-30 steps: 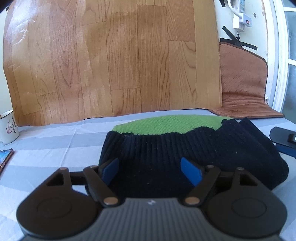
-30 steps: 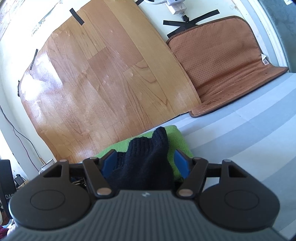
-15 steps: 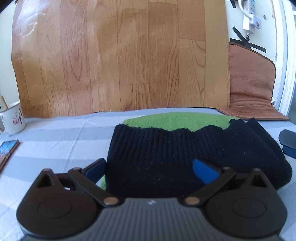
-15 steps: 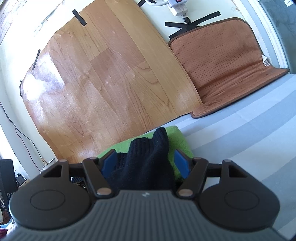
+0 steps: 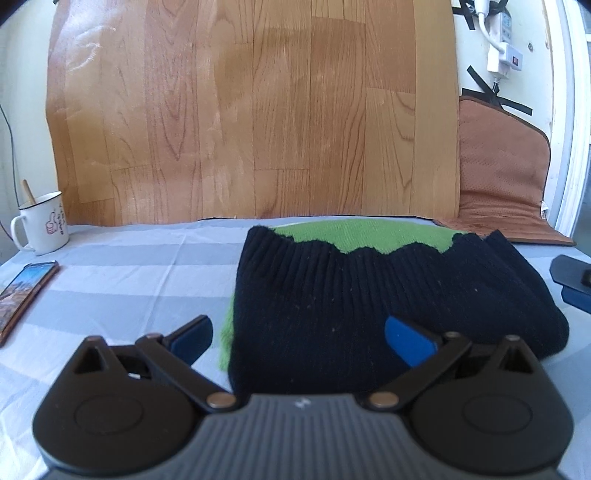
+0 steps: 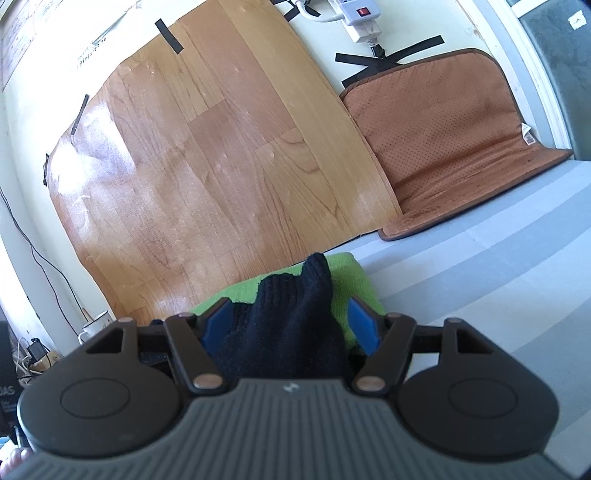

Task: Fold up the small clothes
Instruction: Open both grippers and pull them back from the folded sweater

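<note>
A small knitted garment (image 5: 369,295), black with a green part (image 5: 369,232), lies folded on the striped grey cloth (image 5: 129,284). My left gripper (image 5: 299,338) is open wide, its blue pads either side of the garment's near left edge, holding nothing. My right gripper (image 6: 291,326) has its blue pads (image 6: 216,323) on both sides of a raised black fold of the garment (image 6: 291,314), with green knit behind it. The right gripper's tip shows at the right edge of the left wrist view (image 5: 574,280).
A white mug (image 5: 42,223) with a stick and a phone (image 5: 24,291) lie at the left. A wood-pattern sheet (image 5: 258,110) leans on the wall behind. A brown mat (image 5: 506,184) stands at the back right, under a power strip (image 6: 356,14).
My left gripper has opened wide, let go of the garment's near edge and drawn back to the left. The right gripper has stayed on the black fold.
</note>
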The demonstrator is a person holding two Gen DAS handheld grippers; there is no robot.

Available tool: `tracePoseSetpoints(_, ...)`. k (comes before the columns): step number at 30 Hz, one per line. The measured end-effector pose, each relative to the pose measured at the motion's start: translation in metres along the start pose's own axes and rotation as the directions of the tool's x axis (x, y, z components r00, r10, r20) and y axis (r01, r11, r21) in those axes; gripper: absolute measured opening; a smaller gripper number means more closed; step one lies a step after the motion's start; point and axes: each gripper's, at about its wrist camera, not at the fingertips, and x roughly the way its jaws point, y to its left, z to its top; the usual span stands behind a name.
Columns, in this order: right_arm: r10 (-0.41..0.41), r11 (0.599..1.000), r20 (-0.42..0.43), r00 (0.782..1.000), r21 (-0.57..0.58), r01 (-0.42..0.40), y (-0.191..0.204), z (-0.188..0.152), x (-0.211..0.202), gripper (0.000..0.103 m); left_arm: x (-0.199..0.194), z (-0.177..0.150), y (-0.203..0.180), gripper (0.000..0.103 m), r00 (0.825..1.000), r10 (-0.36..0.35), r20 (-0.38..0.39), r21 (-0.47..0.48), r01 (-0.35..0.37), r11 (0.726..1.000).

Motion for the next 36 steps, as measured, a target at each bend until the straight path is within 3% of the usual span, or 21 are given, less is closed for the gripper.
tracePoseSetpoints(9,-0.004,1.0,-0.002,1.0,0.013,0.004,0.002,-0.013,-0.03,0.071,-0.023,-0.015,-0.003,0.103,1.0,0.016,-0.014,0.009,-0.016,1.0)
tracePoseSetpoints(14,-0.009,1.0,-0.025,1.0,0.01,0.009,0.005,-0.02,-0.042,0.071,-0.042,-0.025,-0.016,0.103,0.998,0.049,0.025,0.077,-0.051,0.996)
tracePoseSetpoints(21,0.002,1.0,-0.054,0.999,-0.007,-0.003,0.01,-0.026,-0.048,0.072,-0.06,-0.033,-0.025,0.103,0.997,0.019,0.075,0.146,-0.03,0.989)
tracePoseSetpoints(36,-0.004,1.0,-0.077,0.997,0.007,0.004,0.009,-0.027,-0.042,0.073,-0.052,-0.029,-0.007,0.103,0.999,0.036,0.022,0.016,-0.037,0.999)
